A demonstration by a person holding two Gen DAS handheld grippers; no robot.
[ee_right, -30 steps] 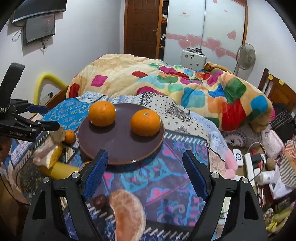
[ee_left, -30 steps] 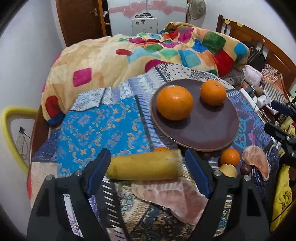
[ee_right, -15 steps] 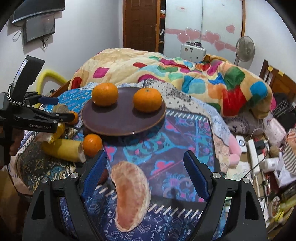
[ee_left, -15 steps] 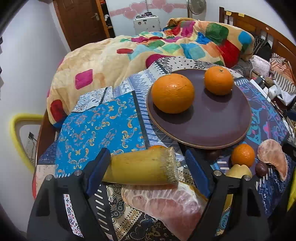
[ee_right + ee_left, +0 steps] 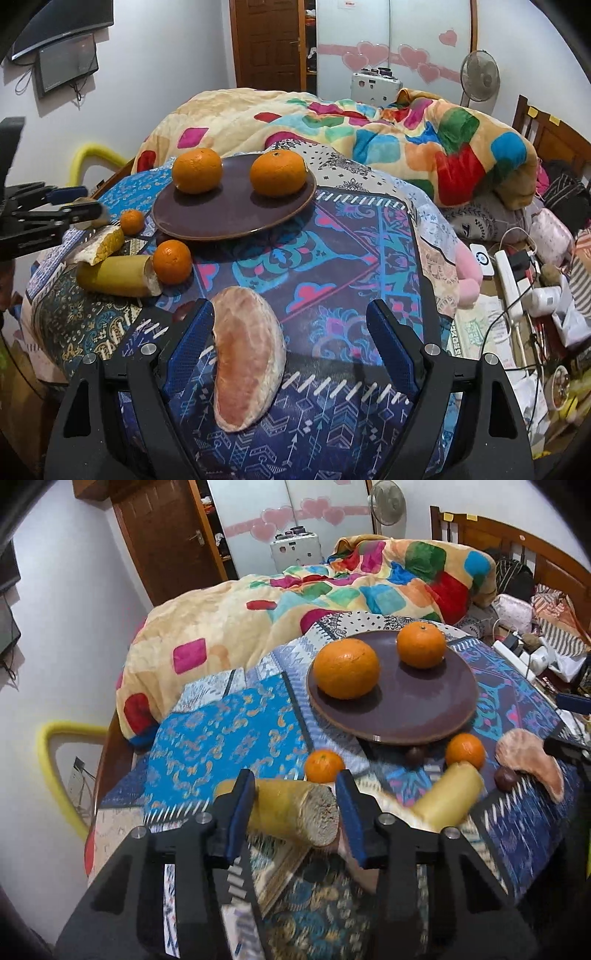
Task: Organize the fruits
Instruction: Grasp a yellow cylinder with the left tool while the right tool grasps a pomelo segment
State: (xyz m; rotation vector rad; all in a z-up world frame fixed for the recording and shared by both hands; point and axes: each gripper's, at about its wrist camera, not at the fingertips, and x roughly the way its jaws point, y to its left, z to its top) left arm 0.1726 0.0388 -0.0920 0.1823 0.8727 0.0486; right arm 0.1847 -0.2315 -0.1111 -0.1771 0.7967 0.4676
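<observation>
My left gripper (image 5: 295, 814) is shut on a yellow cut stalk piece (image 5: 291, 812) and holds it just above the patterned cloth. A brown plate (image 5: 413, 716) beyond it carries two oranges (image 5: 346, 669). Two small oranges (image 5: 324, 766), a second yellow piece (image 5: 448, 797) and a pink pomelo segment (image 5: 532, 764) lie on the cloth. My right gripper (image 5: 291, 343) is open over the pomelo segment (image 5: 245, 363), which lies between the fingers near the left one. The plate (image 5: 229, 218) and the left gripper (image 5: 33, 218) show further back.
A colourful quilt (image 5: 369, 140) is heaped behind the cloth. A power strip, cables and clutter (image 5: 517, 273) lie off the right edge. Two dark small fruits (image 5: 505, 777) sit near the plate and pomelo segment. A yellow-framed object (image 5: 55, 768) stands at the left.
My left gripper has closed on the yellow piece and lifted it. My right gripper has pulled back and down, so the pomelo segment now lies between its fingers.
</observation>
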